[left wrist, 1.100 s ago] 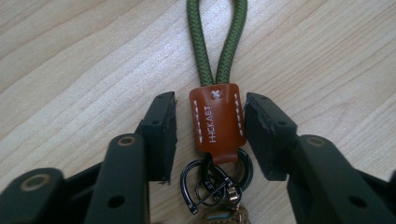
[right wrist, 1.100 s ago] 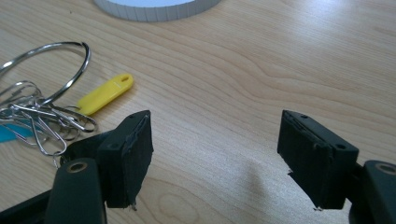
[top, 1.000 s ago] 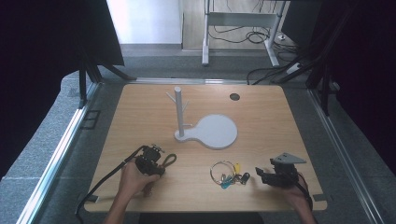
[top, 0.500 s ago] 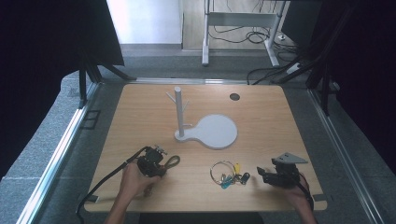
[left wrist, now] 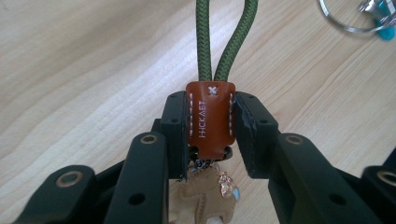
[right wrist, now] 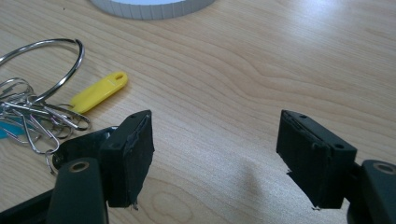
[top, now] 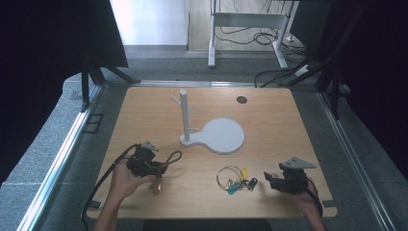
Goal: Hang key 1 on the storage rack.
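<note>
Jaws pinch one keychain; one key ring apart.

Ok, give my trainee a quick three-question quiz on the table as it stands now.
1. True or false: the left gripper is shut on the brown leather tab of the green cord keychain.
2. What colour is the plastic tag beside the metal key ring?
3. How do the right gripper jaws stand: A shut on the ring, B open over bare table, C shut on the white stand?

Key: 1 true. 2 yellow. 3 B.
</note>
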The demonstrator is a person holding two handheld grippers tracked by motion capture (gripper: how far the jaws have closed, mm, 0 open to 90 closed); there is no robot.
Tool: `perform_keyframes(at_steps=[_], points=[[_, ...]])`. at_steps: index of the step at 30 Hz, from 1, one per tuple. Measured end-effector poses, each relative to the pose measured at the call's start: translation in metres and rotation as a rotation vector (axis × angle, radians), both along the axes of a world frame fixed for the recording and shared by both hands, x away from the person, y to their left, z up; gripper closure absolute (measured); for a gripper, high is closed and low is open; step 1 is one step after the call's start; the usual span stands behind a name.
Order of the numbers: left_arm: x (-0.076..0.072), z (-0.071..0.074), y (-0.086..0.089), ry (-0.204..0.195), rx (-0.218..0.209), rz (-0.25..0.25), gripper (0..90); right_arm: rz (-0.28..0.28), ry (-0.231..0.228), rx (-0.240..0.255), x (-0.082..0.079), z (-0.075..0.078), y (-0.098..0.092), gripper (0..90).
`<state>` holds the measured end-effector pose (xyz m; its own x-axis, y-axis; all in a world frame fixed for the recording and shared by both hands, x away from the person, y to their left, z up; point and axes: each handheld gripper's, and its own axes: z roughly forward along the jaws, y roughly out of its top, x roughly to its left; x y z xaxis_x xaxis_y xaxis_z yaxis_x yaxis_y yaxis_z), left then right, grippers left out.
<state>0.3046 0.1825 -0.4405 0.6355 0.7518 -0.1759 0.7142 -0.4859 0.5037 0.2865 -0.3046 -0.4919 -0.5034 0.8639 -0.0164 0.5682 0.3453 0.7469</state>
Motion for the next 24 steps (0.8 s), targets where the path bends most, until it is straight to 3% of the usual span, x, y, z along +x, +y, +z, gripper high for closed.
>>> perform_keyframes(at_steps=[9,24], points=[[0.000,0.013,0.010,-0.022,-0.065,0.004,67.1,-0.005,0.001,0.007,0.000,0.000,-0.002,27.7],[0.003,0.032,0.019,-0.042,-0.102,0.001,67.1,-0.002,0.002,0.006,0.001,-0.002,-0.003,27.9]])
